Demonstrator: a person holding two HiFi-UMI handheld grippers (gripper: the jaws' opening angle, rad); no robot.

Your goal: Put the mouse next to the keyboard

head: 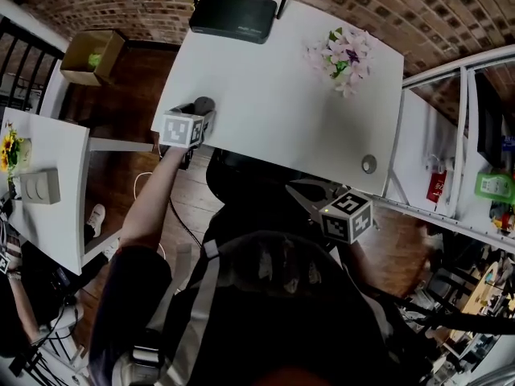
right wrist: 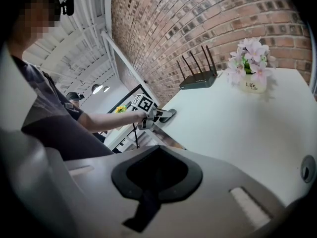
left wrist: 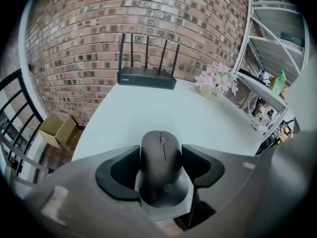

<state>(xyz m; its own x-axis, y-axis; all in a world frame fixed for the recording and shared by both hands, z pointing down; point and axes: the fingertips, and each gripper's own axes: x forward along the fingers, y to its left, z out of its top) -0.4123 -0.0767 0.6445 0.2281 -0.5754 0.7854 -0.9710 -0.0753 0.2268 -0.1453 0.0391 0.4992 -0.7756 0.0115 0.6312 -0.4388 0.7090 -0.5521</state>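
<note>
— What does the mouse [left wrist: 161, 165] look like?
— Black, matte and rounded. It has a scroll wheel in a slit down its nose and a small round logo near its tail. The nose points at the far edge of the table [left wrist: 163, 108].
— Where is it?
— At the table's near left corner, between the fingers [left wrist: 116, 172] of the left gripper [left wrist: 159, 152]. The jaws are parted just to its width, with a dark pad against each flank. I cannot tell whether it rests on the top or hangs just over it.
— And the right gripper [right wrist: 157, 152]?
— It is off the near edge, close to the person [head: 265, 296], with its jaws closed on each other and nothing between them.
— What else is about?
— A black router [left wrist: 146, 77] with four upright aerials sits at the far edge, straight ahead of the mouse. A pot of pink flowers [left wrist: 215, 81] stands toward the far right. A round cap [head: 368, 164] is set in the top near the near right corner. White top lies between the mouse and all three.
— Off the table?
— There is a brick wall [left wrist: 99, 33] behind. A cardboard box [left wrist: 59, 128] sits on the floor [head: 129, 79] to the left, and a white shelf [left wrist: 267, 58] stands to the right.
</note>
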